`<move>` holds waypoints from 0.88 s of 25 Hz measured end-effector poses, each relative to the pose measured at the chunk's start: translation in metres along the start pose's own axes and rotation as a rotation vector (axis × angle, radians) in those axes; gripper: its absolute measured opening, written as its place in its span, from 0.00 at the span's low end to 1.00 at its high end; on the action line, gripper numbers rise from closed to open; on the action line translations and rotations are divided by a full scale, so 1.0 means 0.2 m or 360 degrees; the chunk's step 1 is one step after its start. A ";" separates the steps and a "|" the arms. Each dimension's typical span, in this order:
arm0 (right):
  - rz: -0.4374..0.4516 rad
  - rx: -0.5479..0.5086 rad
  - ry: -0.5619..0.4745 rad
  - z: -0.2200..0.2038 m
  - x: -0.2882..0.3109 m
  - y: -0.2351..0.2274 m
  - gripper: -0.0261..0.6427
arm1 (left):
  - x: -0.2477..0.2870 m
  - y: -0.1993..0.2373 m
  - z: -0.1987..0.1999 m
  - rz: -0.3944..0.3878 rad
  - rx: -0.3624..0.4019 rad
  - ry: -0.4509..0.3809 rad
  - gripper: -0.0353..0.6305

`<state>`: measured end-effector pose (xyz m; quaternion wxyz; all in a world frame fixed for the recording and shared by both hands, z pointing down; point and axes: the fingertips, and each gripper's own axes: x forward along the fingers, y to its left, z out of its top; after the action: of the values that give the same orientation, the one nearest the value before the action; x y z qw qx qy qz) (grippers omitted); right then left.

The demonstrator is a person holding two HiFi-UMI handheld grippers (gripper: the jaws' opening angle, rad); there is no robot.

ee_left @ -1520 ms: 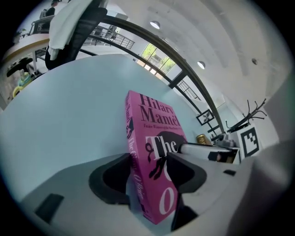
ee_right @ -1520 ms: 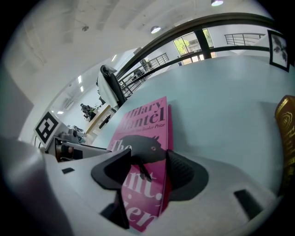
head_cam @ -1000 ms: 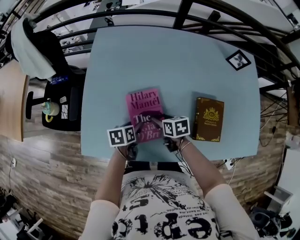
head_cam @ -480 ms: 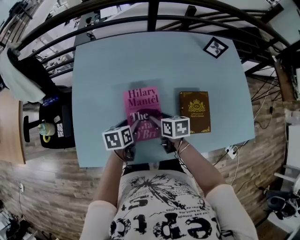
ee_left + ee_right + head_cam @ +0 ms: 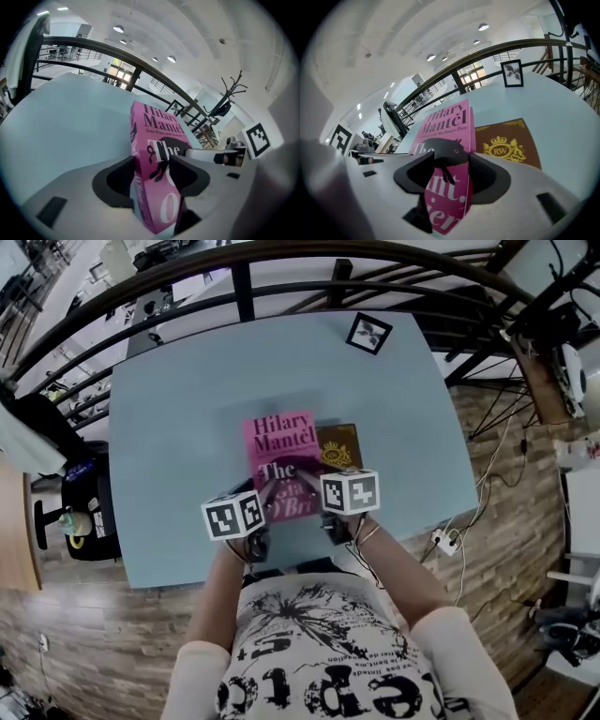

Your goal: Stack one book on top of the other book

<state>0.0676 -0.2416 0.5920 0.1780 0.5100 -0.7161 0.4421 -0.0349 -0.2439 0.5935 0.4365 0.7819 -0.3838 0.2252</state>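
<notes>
Both grippers hold a pink book (image 5: 279, 457) lettered "Hilary Mantel" clear of the pale blue table (image 5: 178, 418). My left gripper (image 5: 263, 503) is shut on its near left edge, spine between the jaws (image 5: 152, 171). My right gripper (image 5: 315, 489) is shut on its near right edge (image 5: 449, 173). A brown book (image 5: 339, 445) with a gold crest lies flat on the table just right of the pink one. In the head view the pink book hides the brown book's left part. In the right gripper view the brown book (image 5: 511, 143) shows beside and below the pink cover (image 5: 445, 126).
A small framed black-and-white picture (image 5: 367, 332) stands at the table's far right corner. A dark metal railing (image 5: 281, 268) curves behind the table. A chair draped with clothing (image 5: 47, 446) is off the left edge. Cables (image 5: 450, 540) lie on the wooden floor at the right.
Both grippers have carried the pink book up and to the right. The gap to the brown book has closed, and the pink book now overlaps its left side.
</notes>
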 end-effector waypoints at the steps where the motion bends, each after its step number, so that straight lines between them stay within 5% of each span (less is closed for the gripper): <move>1: -0.0002 0.0014 -0.0001 0.00 -0.03 -0.06 0.37 | 0.03 -0.05 -0.01 -0.0001 0.0008 0.0005 0.39; 12: -0.0003 0.0052 0.0023 -0.02 -0.23 -0.56 0.37 | 0.38 -0.45 -0.12 -0.0010 0.0021 0.0077 0.39; 22: 0.0029 0.0123 0.0068 -0.11 -0.19 -0.68 0.37 | 0.50 -0.46 -0.20 0.0074 0.0082 0.0129 0.39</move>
<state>0.2000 -0.2136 0.6398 0.1695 0.5003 -0.6991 0.4819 0.0983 -0.2201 0.6349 0.4260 0.7740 -0.3780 0.2766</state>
